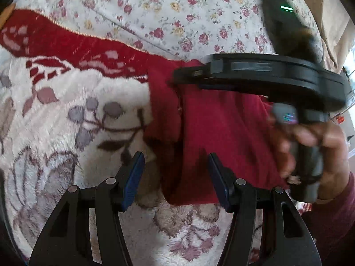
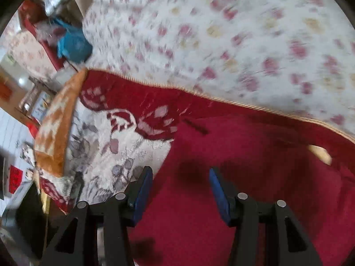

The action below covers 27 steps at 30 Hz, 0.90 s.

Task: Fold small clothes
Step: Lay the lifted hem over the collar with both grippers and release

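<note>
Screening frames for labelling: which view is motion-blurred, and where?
Right wrist: the floral sheet is smeared all over, while the gripper stays sharp. Left wrist: the fuzzy blanket is crisp; only the other gripper and the hand holding it blur.

Left tongs (image 1: pixel 175 177) and right tongs (image 2: pixel 180 190): black skeletal finger arms with triangular cut-outs, round silver pins at the pivots, and flat blue pads (image 1: pixel 133 181). The person's hand (image 1: pixel 315 150) emerged from a maroon sleeve (image 1: pixel 337 217).
</note>
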Each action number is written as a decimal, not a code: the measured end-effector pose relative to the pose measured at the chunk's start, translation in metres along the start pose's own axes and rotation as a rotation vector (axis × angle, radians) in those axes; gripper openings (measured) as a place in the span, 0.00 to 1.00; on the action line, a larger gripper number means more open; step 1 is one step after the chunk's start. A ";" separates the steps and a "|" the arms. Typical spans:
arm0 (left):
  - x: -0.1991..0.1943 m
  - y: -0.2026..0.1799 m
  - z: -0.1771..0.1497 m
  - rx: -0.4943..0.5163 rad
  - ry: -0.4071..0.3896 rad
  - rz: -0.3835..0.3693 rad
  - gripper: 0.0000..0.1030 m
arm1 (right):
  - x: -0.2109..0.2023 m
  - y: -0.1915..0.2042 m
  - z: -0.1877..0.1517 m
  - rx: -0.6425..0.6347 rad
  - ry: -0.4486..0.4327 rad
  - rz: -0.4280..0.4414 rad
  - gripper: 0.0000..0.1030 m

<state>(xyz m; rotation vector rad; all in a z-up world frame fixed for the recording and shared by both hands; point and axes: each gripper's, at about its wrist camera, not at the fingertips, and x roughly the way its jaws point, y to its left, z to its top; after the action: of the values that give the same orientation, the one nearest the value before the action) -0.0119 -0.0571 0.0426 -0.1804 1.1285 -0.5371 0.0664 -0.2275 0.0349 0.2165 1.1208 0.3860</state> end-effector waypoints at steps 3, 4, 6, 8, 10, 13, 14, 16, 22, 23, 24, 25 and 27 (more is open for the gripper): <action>0.002 -0.004 -0.002 0.027 0.002 -0.019 0.56 | 0.028 0.004 0.004 0.006 0.076 -0.108 0.50; 0.004 -0.006 -0.002 0.035 0.002 -0.025 0.56 | 0.036 0.002 0.005 0.021 0.085 -0.127 0.48; 0.009 -0.010 -0.003 0.051 0.004 -0.022 0.40 | 0.036 -0.003 0.005 0.040 0.068 -0.153 0.35; 0.015 -0.008 -0.001 0.050 0.018 -0.016 0.15 | 0.031 -0.005 0.004 0.040 0.046 -0.141 0.22; 0.015 -0.004 0.002 0.026 0.027 -0.043 0.08 | 0.029 -0.002 0.005 0.035 0.033 -0.120 0.15; 0.000 0.001 0.007 0.019 -0.011 -0.063 0.07 | 0.027 0.010 0.009 0.010 0.014 -0.115 0.11; -0.005 0.002 0.008 0.016 -0.025 -0.071 0.07 | 0.028 0.014 0.012 0.007 0.005 -0.098 0.00; -0.013 0.008 0.011 0.007 -0.051 -0.047 0.01 | 0.029 0.019 0.017 0.021 -0.009 -0.022 0.00; -0.011 0.019 0.020 -0.066 -0.049 -0.029 0.01 | 0.031 0.023 0.005 0.053 -0.034 0.040 0.00; -0.012 0.016 0.021 -0.058 -0.055 -0.030 0.01 | 0.020 0.022 -0.001 0.050 -0.052 0.062 0.07; -0.013 0.013 0.020 -0.054 -0.063 -0.037 0.01 | 0.007 0.020 -0.010 0.040 -0.072 0.064 0.16; -0.014 0.011 0.021 -0.052 -0.067 -0.042 0.01 | -0.009 0.016 -0.021 0.021 -0.095 0.037 0.42; -0.013 0.005 0.020 -0.034 -0.067 -0.044 0.01 | -0.037 0.002 -0.044 -0.004 -0.131 -0.055 0.56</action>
<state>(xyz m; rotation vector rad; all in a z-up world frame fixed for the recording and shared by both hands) 0.0032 -0.0490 0.0600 -0.2512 1.0707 -0.5468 0.0120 -0.2414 0.0477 0.2039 0.9951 0.3202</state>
